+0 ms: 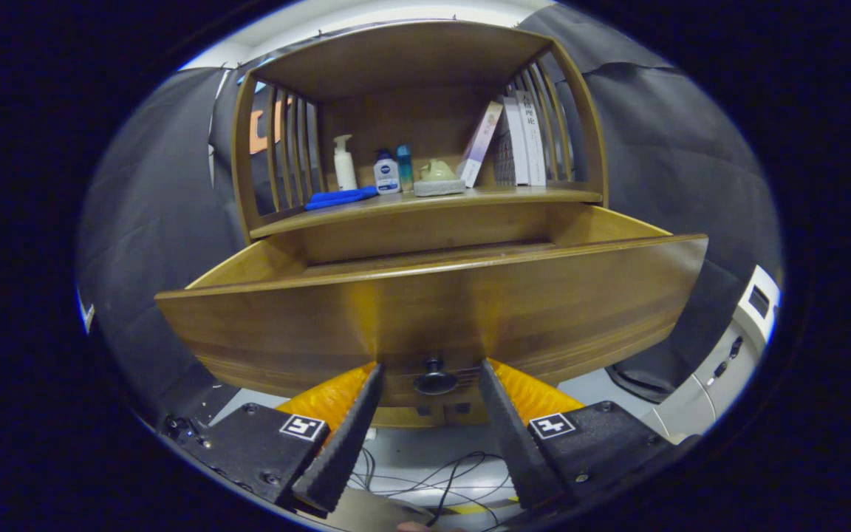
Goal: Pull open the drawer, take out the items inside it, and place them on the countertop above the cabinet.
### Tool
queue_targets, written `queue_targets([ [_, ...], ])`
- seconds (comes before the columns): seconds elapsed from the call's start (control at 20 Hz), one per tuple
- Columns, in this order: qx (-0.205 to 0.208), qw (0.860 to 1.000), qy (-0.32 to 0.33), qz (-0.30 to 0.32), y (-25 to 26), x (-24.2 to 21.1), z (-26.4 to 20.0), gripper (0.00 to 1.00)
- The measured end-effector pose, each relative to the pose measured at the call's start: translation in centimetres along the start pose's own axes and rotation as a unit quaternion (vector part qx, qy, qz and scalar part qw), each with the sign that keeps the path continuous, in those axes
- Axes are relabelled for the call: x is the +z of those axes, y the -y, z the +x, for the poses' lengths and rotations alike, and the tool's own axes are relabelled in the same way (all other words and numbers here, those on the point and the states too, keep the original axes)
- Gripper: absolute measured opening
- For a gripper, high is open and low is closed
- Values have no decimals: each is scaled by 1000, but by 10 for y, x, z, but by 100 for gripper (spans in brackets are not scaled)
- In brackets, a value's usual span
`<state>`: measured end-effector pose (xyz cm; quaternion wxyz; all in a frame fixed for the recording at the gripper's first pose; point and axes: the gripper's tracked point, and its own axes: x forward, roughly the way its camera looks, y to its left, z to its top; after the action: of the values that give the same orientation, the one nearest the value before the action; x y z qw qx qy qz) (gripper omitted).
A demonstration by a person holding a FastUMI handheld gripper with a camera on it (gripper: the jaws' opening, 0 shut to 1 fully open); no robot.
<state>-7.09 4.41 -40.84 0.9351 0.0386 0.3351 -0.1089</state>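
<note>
Drawer (433, 310) stands pulled well out of the wooden cabinet (425, 111), its front panel broad across my view and its side walls running back toward 12 o'clock under the countertop (470, 198). My gripper (431, 378) sits low at the drawer front with the fingers spread apart, one finger (348, 436) toward 7 o'clock and the other toward 5 o'clock of the small dark knob (434, 378). The knob lies between the fingertips, but neither pad looks pressed on it, so I record the gripper as open and holding nothing. I judge this spacing fits a knob just released or about to be released, since the pull step appears done. I am too low to see over the front panel, so I cannot tell what lies inside. On the countertop, toward 12 o'clock, stand a white pump bottle (343, 162), a smaller white and blue bottle (386, 172), a blue flat item (340, 197), a pale green object on a grey block (438, 179) and leaning books (521, 140), leaving bare wood at the front edge for placing. Next move likely needs lifting above the panel.
</note>
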Motion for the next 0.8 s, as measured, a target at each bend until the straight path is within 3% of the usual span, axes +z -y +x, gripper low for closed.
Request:
queue_targets([
  [0.4, 4, 1000, -5, 0, -2, 14, 23, 86],
  [0.8, -1, 1000, 2, -3, -5, 47, 75, 87],
])
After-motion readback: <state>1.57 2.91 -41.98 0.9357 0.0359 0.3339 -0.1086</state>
